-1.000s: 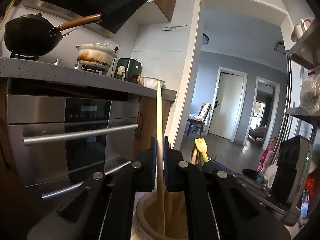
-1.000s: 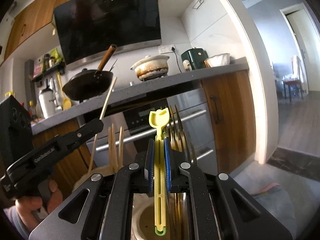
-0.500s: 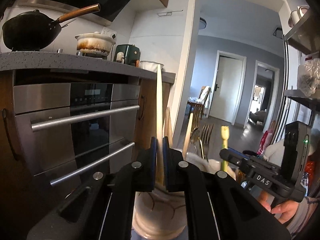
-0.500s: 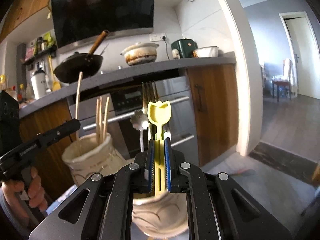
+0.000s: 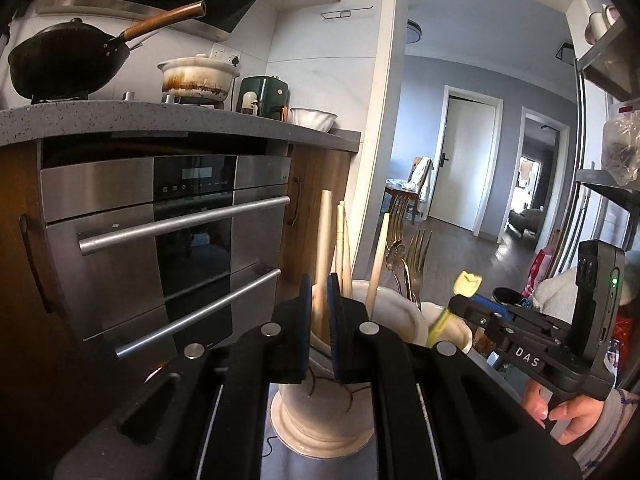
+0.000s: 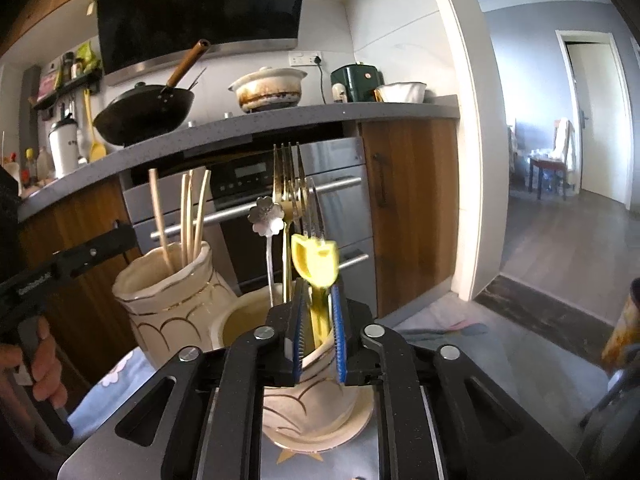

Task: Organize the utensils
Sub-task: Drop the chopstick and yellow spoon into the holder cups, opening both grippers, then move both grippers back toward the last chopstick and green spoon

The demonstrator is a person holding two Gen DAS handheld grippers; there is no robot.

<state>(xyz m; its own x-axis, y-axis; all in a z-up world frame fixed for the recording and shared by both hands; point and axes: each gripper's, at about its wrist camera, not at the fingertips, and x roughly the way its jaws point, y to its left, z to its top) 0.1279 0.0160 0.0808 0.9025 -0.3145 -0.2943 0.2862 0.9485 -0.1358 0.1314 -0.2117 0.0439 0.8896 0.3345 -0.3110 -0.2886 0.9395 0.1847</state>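
Both jaws are seen opening: left gripper around a chopstick, right gripper around a yellow utensil (blurred), neither clamped.

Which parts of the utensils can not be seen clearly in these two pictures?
- Left wrist view: chopstick blurred by motion; its lower end is hidden inside the jar.
- Right wrist view: yellow utensil blurred, shape unclear.
- Right wrist view: forks, lower ends hidden inside the second jar.
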